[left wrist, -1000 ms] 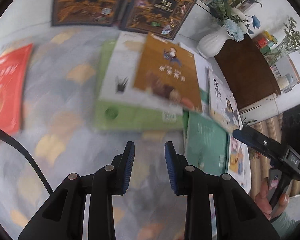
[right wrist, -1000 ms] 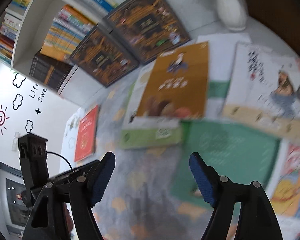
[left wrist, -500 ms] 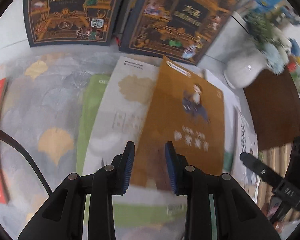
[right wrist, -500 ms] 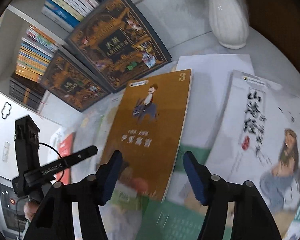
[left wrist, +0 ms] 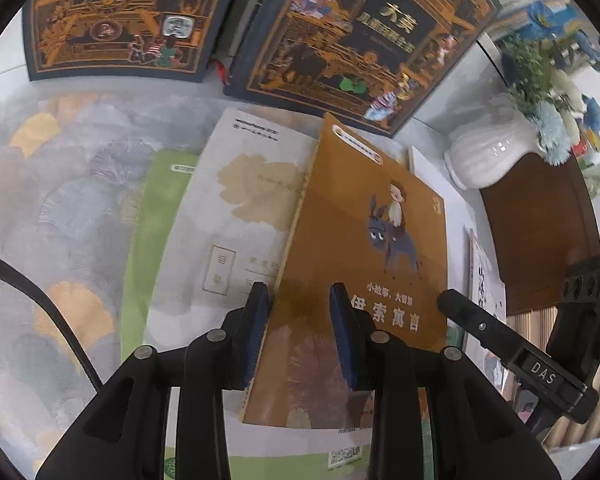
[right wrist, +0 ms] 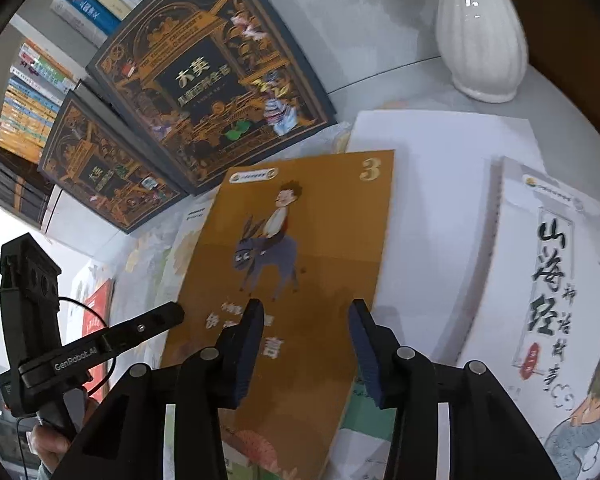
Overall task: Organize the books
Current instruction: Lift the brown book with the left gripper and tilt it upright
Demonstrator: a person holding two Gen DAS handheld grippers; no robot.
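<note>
An orange-brown book with a boy on a donkey [left wrist: 364,248] [right wrist: 300,248] lies on top of a pile of flat books. My left gripper [left wrist: 300,308] is open, its fingers straddling the book's left spine edge near the lower corner. My right gripper [right wrist: 306,320] is open just above the book's lower right part, its right finger [right wrist: 364,344] near the right edge. Under it lie a pale book with a leaf print [left wrist: 228,216], a green book [left wrist: 156,216] and a white book with black calligraphy [right wrist: 548,280].
Two large dark ornate books [left wrist: 116,20] [right wrist: 208,72] lean against the shelf at the back. A white vase with flowers [left wrist: 488,156] [right wrist: 480,32] stands at the right on a white surface. A red book [right wrist: 96,316] lies far left. A grey leaf-print cloth [left wrist: 60,208] covers the table.
Both grippers have moved forward and down onto the orange book. The left now straddles its spine edge. The right has narrowed and hovers over its lower right part.
</note>
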